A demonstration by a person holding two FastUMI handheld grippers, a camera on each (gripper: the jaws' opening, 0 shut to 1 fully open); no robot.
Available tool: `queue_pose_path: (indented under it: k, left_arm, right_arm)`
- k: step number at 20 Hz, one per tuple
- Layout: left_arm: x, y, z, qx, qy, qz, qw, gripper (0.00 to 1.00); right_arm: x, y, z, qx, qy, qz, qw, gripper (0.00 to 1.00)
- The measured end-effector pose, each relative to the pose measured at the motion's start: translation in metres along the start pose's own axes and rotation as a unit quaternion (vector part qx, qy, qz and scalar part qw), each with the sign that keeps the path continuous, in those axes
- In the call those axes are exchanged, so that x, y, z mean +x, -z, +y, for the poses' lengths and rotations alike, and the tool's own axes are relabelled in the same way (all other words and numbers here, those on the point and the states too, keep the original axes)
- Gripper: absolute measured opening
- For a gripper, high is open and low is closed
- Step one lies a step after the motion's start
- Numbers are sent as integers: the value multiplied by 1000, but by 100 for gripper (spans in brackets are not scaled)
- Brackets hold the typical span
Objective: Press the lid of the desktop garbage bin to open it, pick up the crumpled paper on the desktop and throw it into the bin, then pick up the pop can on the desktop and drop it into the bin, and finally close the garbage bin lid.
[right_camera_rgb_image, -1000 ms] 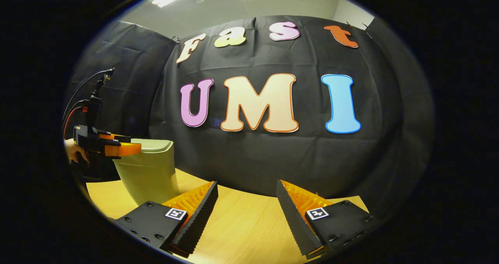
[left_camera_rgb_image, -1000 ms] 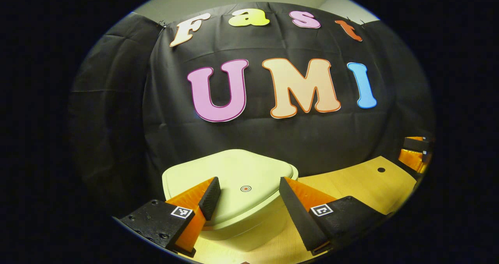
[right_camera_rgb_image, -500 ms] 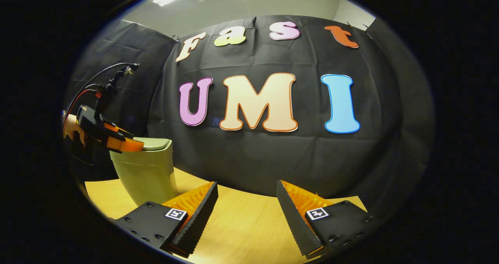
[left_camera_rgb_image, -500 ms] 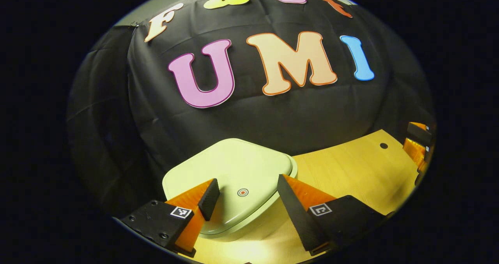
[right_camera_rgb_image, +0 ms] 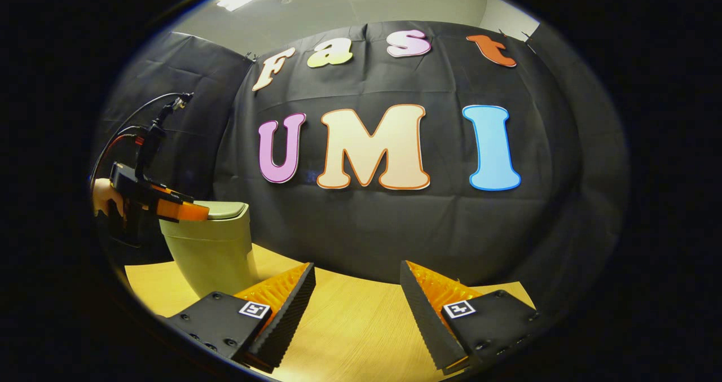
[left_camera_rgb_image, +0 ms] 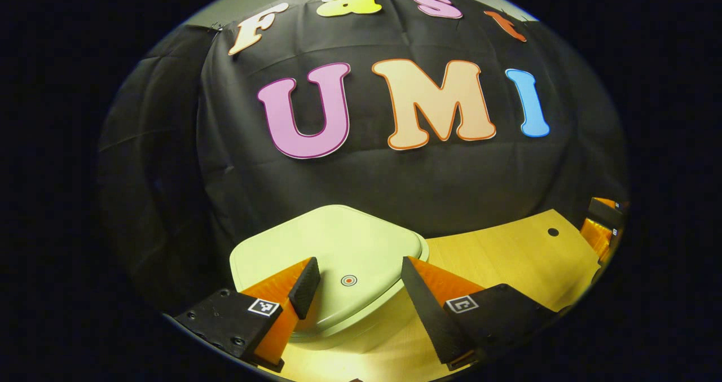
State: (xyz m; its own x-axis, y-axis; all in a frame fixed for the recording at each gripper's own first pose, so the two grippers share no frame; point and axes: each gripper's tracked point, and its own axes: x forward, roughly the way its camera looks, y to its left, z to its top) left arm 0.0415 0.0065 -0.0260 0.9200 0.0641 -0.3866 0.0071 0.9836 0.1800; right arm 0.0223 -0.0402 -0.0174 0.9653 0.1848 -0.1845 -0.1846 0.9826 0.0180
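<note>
1. The bin (left_camera_rgb_image: 327, 258) stands on the desk (left_camera_rgb_image: 507, 258) against the black cloth wall, its lid (left_camera_rgb_image: 333, 241) shut and flat; a small red ring mark (left_camera_rgb_image: 349, 280) sits near the lid's front.
2. The left gripper (left_camera_rgb_image: 355, 283) hangs just above the lid, fingers spread apart and holding nothing, the mark between them.
3. Compared with half a second ago, it has levelled off a little after tipping down; the lid looks unchanged, so the press to open it seems not yet made.
4. The right gripper (right_camera_rgb_image: 355, 303) waits well apart over bare desk, fingers spread, empty.
</note>
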Motion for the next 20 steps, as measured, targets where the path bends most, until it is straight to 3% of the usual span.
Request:
queue_pose_path:
  k: [1,3,10,12,13,14,18,20]
  left_arm:
    - [-1,0,-4,-1,3,0,1000,92]
    - [-1,2,-7,-2,11,0,1000,93]
    - [0,-5,-6,-42,0,-13,999,96]
    - [-1,-10,-17,-63,16,-18,998,96]
    - [0,-11,-26,-70,26,-19,997,96]
    - [0,-12,-34,-72,35,-17,997,97]
    - [5,-5,-51,-72,49,4,996,94]
    - [4,-3,-52,-56,46,-4,997,95]
  right_arm:
    - [0,0,0,1,0,0,1000,100]
    - [3,-1,-2,3,1,1,1000,95]
    - [3,2,-9,11,5,3,1000,95]
    - [4,2,-9,12,6,3,1000,95]
    - [4,2,-10,14,6,3,1000,100]
    - [5,3,-10,15,6,3,1000,95]
    - [3,3,-10,15,6,6,1000,95]
    - [3,3,-11,15,6,5,1000,100]
